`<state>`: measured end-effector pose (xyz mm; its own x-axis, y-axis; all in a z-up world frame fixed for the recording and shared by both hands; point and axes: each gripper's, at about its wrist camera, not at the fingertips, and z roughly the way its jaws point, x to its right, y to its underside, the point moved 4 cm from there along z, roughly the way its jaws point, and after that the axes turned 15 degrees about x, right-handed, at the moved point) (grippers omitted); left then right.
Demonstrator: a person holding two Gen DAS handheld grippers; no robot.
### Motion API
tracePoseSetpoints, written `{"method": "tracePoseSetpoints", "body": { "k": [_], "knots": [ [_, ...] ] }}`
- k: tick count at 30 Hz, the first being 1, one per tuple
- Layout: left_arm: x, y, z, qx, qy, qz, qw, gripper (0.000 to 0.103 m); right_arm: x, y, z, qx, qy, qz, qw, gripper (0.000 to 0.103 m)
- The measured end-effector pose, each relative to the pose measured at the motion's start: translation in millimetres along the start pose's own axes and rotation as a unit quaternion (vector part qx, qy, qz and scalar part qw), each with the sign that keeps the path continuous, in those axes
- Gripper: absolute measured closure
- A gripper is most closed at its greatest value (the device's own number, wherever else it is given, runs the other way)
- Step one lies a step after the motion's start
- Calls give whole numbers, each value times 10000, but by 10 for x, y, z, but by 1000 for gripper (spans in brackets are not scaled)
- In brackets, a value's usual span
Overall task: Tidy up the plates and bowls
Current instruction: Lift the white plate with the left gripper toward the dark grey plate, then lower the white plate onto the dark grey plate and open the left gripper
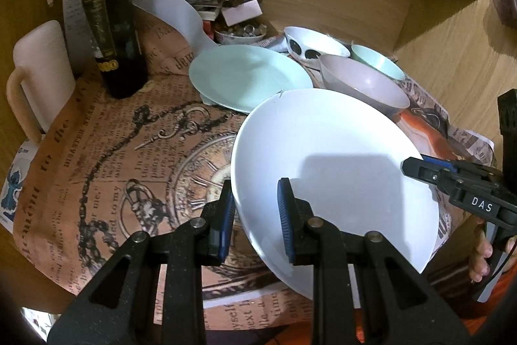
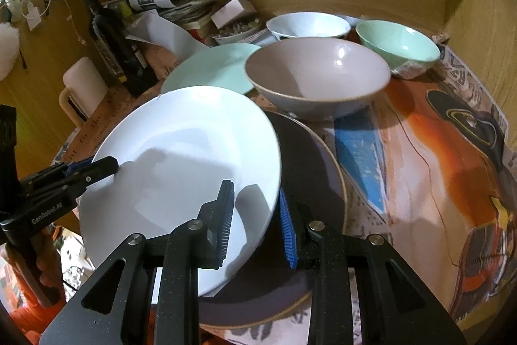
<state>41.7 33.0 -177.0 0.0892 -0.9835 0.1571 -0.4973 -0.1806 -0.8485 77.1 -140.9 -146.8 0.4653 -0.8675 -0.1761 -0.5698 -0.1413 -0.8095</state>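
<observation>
White and glossy, the white plate fills the left wrist view, tilted with its near-left rim between the blue pads of the left gripper. The jaws stand partly open astride that rim; whether the pads press it I cannot tell. At the plate's right rim the right gripper reaches in, its tip touching the edge. Beyond the white plate's far rim lies the mint plate, the two edges overlapping in view. Right of that sits the grey bowl, close to the white plate's far edge, with the patterned bowl and mint bowl behind it. Left of the white plate the printed cloth lies bare as far as the dark bottle and pale mug.

From the right wrist view, the white plate leans over a dark plate lying flat beneath it. The right gripper straddles the white plate's right rim, jaws partly open, one pad above the plate's face and one outside; contact is unclear. The left gripper meets the opposite rim. The grey bowl stands just beyond, near the dark plate's far edge.
</observation>
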Motion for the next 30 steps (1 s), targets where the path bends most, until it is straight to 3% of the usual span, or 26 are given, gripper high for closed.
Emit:
{"method": "tracePoseSetpoints", "body": {
  "k": [30],
  "knots": [
    [332,122,249,-276,164,263,9991,71,264,86,-126,-75,157,81,9998,78]
  ]
}}
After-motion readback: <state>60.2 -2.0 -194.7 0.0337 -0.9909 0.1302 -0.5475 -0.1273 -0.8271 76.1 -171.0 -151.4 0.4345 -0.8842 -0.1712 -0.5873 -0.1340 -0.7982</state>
